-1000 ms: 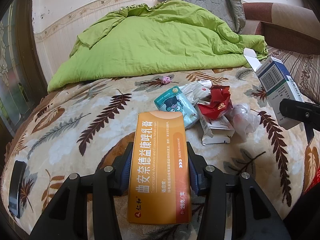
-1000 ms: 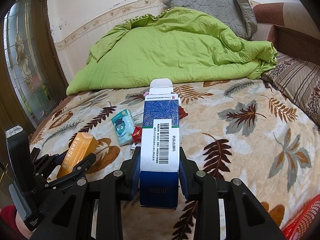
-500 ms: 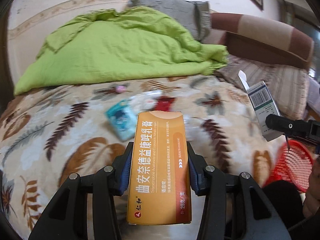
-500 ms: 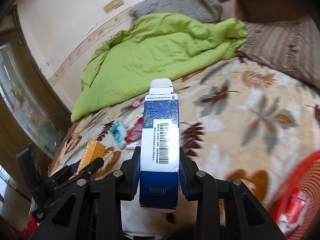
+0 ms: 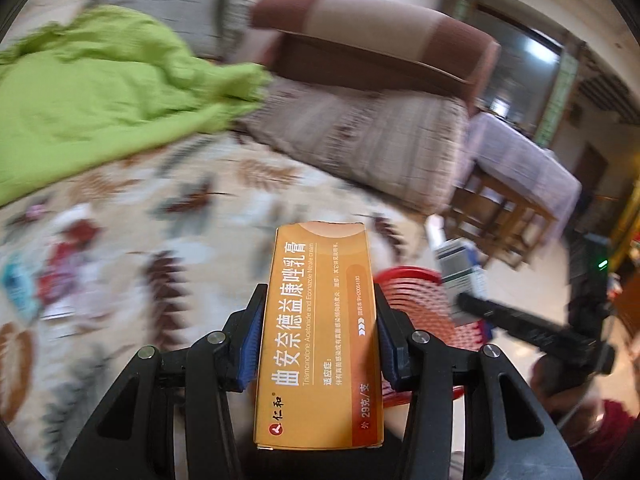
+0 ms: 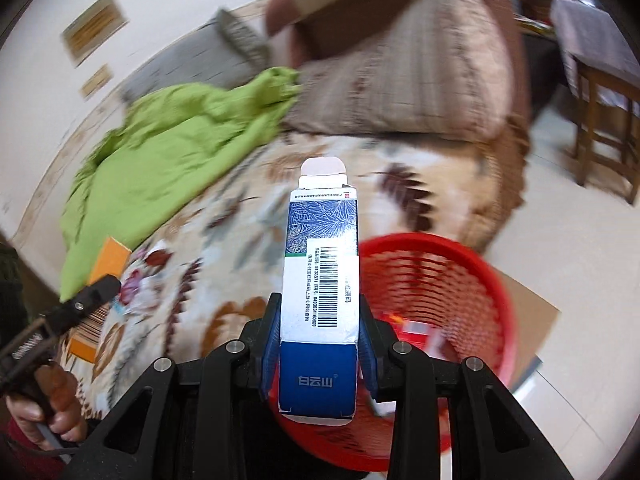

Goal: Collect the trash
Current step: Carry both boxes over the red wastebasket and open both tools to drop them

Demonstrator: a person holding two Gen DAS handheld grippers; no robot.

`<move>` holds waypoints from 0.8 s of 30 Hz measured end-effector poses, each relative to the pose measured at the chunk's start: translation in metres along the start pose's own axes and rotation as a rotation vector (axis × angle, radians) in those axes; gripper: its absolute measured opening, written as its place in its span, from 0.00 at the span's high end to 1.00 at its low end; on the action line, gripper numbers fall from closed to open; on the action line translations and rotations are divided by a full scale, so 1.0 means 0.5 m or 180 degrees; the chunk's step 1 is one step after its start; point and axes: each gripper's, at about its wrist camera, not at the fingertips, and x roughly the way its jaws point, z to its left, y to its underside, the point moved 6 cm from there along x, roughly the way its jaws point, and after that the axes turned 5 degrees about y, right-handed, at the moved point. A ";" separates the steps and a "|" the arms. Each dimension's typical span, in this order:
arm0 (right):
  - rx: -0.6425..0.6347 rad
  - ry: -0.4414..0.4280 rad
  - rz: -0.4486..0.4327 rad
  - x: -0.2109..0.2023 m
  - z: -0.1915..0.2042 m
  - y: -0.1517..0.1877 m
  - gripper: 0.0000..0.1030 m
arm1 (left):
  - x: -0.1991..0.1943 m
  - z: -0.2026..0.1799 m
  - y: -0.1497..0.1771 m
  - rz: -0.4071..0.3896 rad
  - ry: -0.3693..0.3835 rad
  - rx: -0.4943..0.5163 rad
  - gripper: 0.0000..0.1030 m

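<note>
Trash is held in both grippers, with more lying on the bed. The left gripper (image 5: 318, 340) has its two blue-padded fingers (image 5: 250, 344) closed against the long sides of an orange medicine box (image 5: 318, 336), which points forward along the fingers, its printed face up. The right gripper (image 6: 318, 340) likewise clamps a blue and white carton (image 6: 320, 280) with a barcode on its upper face and its top flap open. Just beyond and to the right of this carton, a red mesh basket (image 6: 452, 280) stands on a pale tiled floor beside the bed; a few small items lie inside it, too blurred to identify. In the left wrist view the same basket appears partly hidden behind the orange box, with the right gripper and its carton above it. A leaf-patterned blanket (image 5: 192, 240) covers the bed, and a small heap of wrappers (image 5: 60, 276) rests on it at far left, blurred. A crumpled green quilt (image 5: 100, 88) lies further back, near a brown striped cushion (image 5: 360, 140). A hand (image 6: 48, 396) grips the left gripper's handle at the lower left of the right wrist view.
</note>
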 end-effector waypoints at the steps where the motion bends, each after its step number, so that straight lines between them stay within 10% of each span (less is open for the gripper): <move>1: 0.0036 0.0051 0.0006 -0.001 -0.017 0.001 0.65 | 0.024 -0.028 -0.003 0.0074 0.0120 0.0017 0.55; 12: 0.0208 0.0350 -0.0035 0.000 -0.106 -0.006 0.47 | 0.146 -0.136 0.003 0.0407 0.0491 0.0110 0.39; 24: -0.0213 -0.0253 -0.0006 0.036 0.101 -0.033 0.47 | -0.003 0.100 0.051 0.0188 -0.0309 -0.0189 0.37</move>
